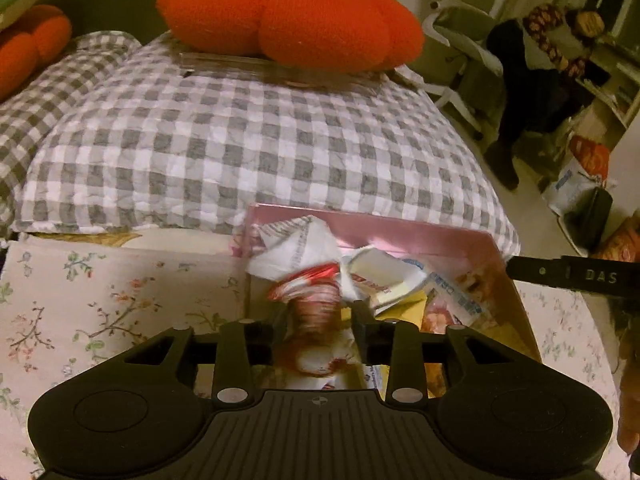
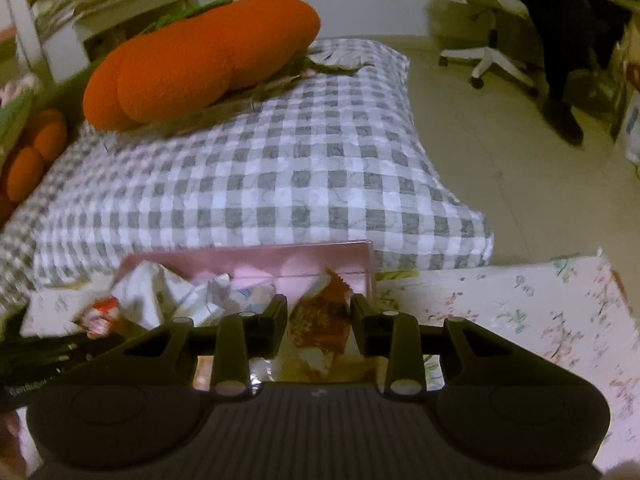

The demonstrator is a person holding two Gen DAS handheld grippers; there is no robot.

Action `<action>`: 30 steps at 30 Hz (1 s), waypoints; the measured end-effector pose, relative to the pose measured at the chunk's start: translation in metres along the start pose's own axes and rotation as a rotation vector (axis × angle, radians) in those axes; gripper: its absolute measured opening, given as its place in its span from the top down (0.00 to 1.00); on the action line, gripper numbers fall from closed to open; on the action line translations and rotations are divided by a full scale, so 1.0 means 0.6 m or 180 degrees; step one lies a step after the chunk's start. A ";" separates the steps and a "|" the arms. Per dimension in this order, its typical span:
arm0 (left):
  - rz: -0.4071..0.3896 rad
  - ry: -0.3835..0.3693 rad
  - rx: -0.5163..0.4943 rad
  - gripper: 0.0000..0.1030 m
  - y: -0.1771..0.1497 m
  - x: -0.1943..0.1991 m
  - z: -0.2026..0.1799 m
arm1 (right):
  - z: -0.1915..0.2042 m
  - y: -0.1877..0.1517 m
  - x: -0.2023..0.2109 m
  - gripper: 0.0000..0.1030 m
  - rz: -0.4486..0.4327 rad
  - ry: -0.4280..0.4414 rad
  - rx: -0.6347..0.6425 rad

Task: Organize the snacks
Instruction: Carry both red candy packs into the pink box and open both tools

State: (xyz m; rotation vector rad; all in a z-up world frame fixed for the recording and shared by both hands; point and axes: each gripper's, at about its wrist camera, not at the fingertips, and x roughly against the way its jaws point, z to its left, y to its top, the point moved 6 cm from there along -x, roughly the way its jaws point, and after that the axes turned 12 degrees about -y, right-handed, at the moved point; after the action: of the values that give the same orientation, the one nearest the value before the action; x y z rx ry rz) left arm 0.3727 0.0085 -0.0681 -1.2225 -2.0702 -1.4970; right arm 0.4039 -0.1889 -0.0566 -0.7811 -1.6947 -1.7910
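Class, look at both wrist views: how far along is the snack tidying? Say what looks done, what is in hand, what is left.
Done: several packets already lie in the pink box. In hand: the left gripper has a red-and-white packet between its fingers, the right gripper an orange-brown packet, both over the box. Left: letting those two go; no loose snacks show on the floral cloth.

The box [image 1: 420, 236] sits on the bed [image 1: 80, 300], just before the pillow [image 1: 240, 140]. Snack packets [image 1: 384, 280] lie heaped in the box. A cushion [image 1: 288, 12] rests on the pillow's far end, a second cushion [image 1: 28, 48] far left. Right of the bed is floor [image 2: 500, 152], with a chair [image 2: 488, 56] beyond.
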 end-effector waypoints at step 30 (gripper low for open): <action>0.0187 0.0164 -0.0163 0.52 -0.146 0.126 -0.031 | 0.018 -0.164 0.126 0.58 0.0632 0.0385 -0.0425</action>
State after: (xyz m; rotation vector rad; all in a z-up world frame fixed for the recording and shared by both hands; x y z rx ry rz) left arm 0.2559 0.0185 -0.0647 -1.2390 -1.9572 -1.5474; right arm 0.2811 -0.1727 -0.0679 -0.8478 -1.3816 -1.7880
